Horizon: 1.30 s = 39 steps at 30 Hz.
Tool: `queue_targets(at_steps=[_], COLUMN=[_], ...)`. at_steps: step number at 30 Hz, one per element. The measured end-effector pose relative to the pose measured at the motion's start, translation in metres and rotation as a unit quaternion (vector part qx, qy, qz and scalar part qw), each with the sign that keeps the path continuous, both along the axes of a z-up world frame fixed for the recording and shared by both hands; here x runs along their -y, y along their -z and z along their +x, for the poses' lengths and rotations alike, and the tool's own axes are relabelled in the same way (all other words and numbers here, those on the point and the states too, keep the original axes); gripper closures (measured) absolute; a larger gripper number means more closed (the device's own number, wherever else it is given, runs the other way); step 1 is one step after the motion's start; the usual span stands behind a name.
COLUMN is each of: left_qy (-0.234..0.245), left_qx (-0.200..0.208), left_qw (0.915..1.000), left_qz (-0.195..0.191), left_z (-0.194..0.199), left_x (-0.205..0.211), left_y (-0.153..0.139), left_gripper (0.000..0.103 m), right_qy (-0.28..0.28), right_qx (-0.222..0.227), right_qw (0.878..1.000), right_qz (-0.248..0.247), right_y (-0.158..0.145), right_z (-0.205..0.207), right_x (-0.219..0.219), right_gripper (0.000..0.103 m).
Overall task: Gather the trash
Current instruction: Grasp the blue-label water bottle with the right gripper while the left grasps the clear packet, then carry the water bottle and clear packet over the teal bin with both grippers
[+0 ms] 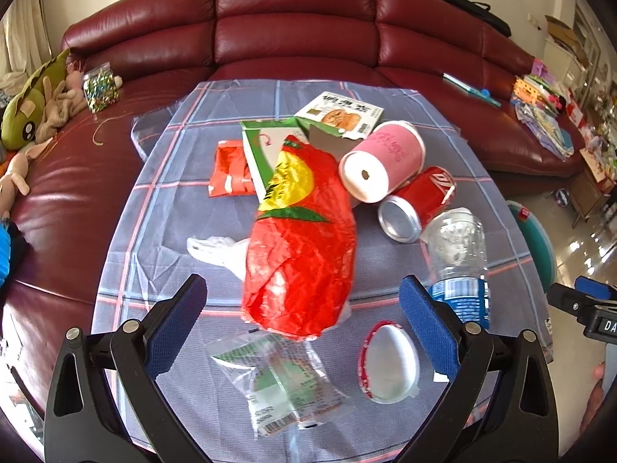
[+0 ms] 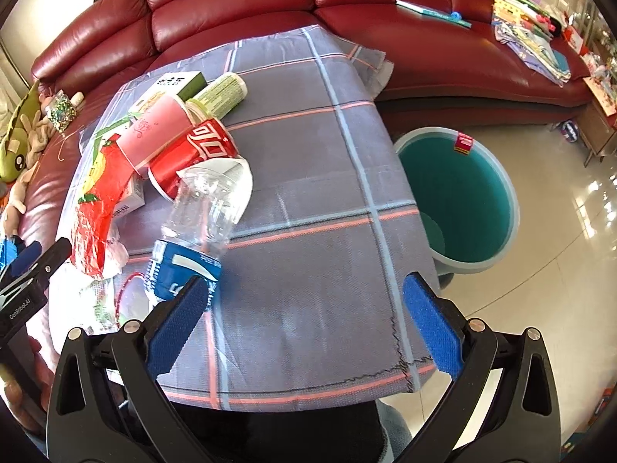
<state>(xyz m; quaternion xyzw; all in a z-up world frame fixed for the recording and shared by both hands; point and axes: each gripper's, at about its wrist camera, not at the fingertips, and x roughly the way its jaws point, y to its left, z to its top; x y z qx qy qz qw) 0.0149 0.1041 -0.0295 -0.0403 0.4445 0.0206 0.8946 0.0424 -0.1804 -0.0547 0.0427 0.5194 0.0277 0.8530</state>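
Note:
Trash lies piled on a checked cloth (image 1: 173, 200) over a table. A red foil bag (image 1: 300, 247) lies in the middle, just beyond my open left gripper (image 1: 302, 301). A clear wrapper (image 1: 285, 382) and a white lid (image 1: 389, 362) lie between its fingers. Behind are a pink cup (image 1: 381, 162), a red can (image 1: 420, 200), a plastic bottle (image 1: 459, 262) and a green carton (image 1: 266, 150). My right gripper (image 2: 304, 305) stands open over bare cloth (image 2: 308, 231), its left finger beside the bottle (image 2: 193, 239). A teal bin (image 2: 459, 200) stands on the floor at the right.
A dark red leather sofa (image 1: 293, 27) wraps behind the table. Soft toys (image 1: 27, 115) and a jar (image 1: 100, 88) sit on its left part, papers and books (image 2: 532, 31) on its right. Shiny tiled floor (image 2: 559, 231) lies right of the bin.

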Motion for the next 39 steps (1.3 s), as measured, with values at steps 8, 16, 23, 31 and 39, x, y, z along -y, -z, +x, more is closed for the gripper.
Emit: queue_targets(at_steps=[8, 16, 23, 31, 39], left_qy=[-0.023, -0.008, -0.009, 0.004, -0.001], left_qx=[-0.04, -0.089, -0.117, -0.105, -0.077], left_qw=[0.9989, 0.9952, 0.9919, 0.9933, 0.9965], left_qz=[-0.011, -0.04, -0.049, -0.049, -0.034], left_z=[-0.014, -0.026, -0.025, -0.031, -0.049], left_x=[-0.039, -0.034, -0.03, -0.025, -0.024], left_y=[0.025, 0.058, 0.079, 0.072, 0.041], left_gripper=[0.004, 0.004, 0.004, 0.057, 0.059], right_qy=[-0.055, -0.063, -0.068, -0.082, -0.071], right_qx=[-0.015, -0.041, -0.083, -0.092, -0.06], right_qw=[0.997, 0.995, 0.991, 0.987, 0.989], right_qz=[0.048, 0.069, 0.083, 0.102, 0.119], right_y=[0.013, 0.03, 0.058, 0.071, 0.047], right_z=[0.03, 0.055, 0.067, 0.066, 0.055], right_x=[-0.046, -0.062, -0.075, -0.078, -0.053], right_gripper=[0.037, 0.025, 0.025, 0.038, 0.038])
